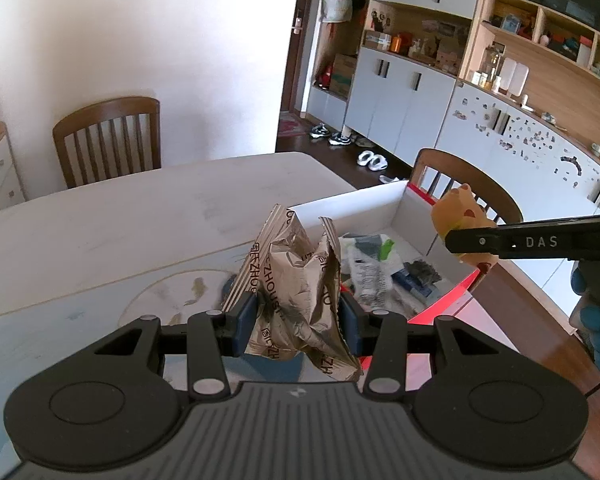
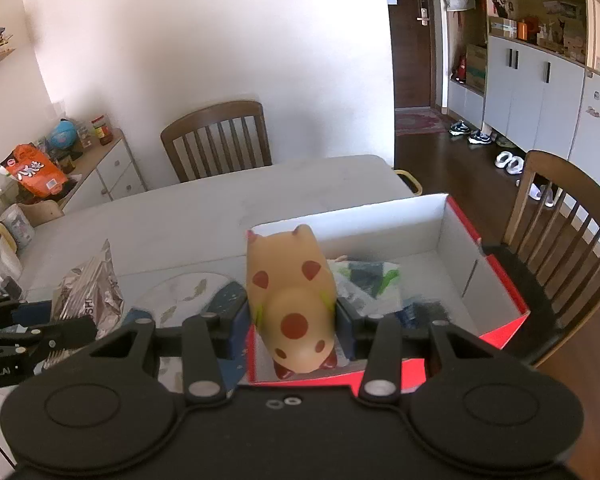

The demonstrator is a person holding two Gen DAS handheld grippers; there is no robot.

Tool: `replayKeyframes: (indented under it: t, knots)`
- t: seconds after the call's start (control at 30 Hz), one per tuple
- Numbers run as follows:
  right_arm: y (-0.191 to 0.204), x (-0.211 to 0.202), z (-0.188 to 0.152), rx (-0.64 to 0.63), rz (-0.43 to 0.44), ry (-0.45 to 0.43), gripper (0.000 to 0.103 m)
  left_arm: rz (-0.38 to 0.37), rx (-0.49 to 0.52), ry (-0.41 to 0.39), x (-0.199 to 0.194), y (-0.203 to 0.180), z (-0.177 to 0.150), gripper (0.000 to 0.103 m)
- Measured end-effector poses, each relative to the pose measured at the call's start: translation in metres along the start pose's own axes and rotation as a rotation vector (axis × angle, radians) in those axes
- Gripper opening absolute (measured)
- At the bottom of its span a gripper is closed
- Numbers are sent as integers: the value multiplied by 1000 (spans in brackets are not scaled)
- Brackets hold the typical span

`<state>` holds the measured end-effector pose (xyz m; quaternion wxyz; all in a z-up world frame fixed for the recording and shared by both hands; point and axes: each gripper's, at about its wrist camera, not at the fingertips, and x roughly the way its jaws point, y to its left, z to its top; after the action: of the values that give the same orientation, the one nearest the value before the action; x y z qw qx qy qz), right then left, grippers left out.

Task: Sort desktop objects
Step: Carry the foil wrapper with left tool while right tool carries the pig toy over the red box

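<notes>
- The left tool (image 1: 298,320) is clamped on a crumpled silver foil snack bag (image 1: 296,280); its blue pads (image 1: 246,318) press the bag's lower part from both sides, and the bag rises upright between them, printed with dark lettering.
- The bag hangs above the desk (image 1: 140,216), just left of the near corner of a red box (image 1: 440,308) with white inner walls.
- The right tool (image 2: 296,320) is closed on a tan toy pig (image 2: 292,288) with reddish-brown spots and small pink-tipped ears; its pads (image 2: 346,322) squeeze the toy's flanks, and the toy points away from the camera, tilted upward.
- The pig is held over the near end of the red box (image 2: 512,292), above the opening.
- Inside the box lie several wrappers and packets (image 2: 372,280), white, green and dark blue; their exact kinds are too blurred to tell.
- In the left wrist view the right tool (image 1: 456,240) enters from the right with the pig (image 1: 460,212) at its tip, above the box's far right wall.
- In the right wrist view the left tool (image 2: 66,330) and foil bag (image 2: 90,292) sit at the left, beside the box.
- A round pale mat (image 2: 180,296) with small fish-like marks lies on the desk between bag and box.
- Wooden chairs (image 2: 216,136) stand at the desk's far and right sides.
</notes>
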<state>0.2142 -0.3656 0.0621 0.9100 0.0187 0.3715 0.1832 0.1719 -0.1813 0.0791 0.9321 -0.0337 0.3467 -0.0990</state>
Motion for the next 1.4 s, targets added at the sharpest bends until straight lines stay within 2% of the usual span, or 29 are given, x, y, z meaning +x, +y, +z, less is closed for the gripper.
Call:
replayKeyframes:
  t: [0.63, 1.2, 1.4]
  knots:
    - [-68, 16, 21, -3, -12, 5, 44, -28, 69, 17, 52, -67, 30, 43]
    - [-108, 64, 28, -9, -24, 69, 44, -35, 143, 83, 118, -102, 31, 43]
    - [-122, 84, 29, -8, -42, 102, 44, -36, 200, 102, 138, -116, 34, 43]
